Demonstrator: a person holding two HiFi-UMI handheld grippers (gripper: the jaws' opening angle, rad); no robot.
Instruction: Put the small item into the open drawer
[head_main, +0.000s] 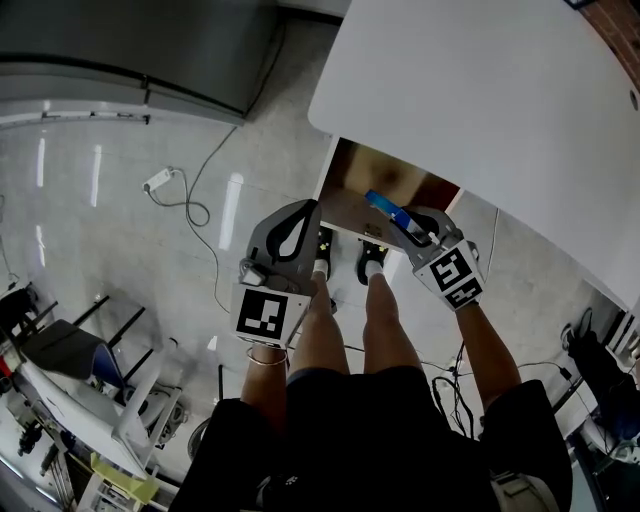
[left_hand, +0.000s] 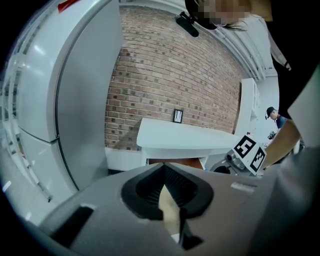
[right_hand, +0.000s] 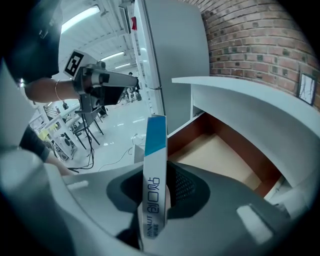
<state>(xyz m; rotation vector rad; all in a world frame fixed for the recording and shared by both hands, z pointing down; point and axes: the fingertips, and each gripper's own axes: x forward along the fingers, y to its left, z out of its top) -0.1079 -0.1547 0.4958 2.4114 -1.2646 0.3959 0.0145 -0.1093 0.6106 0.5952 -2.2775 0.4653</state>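
The small item is a flat blue-and-white box. My right gripper is shut on it, and the box stands on edge between the pads. It hangs over the front of the open drawer, whose wooden bottom shows bare beneath the white desk. My left gripper is just left of the drawer's front, tips together with nothing between them. In the right gripper view the left gripper shows far off at the left.
A tall grey cabinet stands left of the desk. A white cable with a plug lies on the glossy floor. Chairs and metal frames crowd the lower left. The person's legs stand before the drawer.
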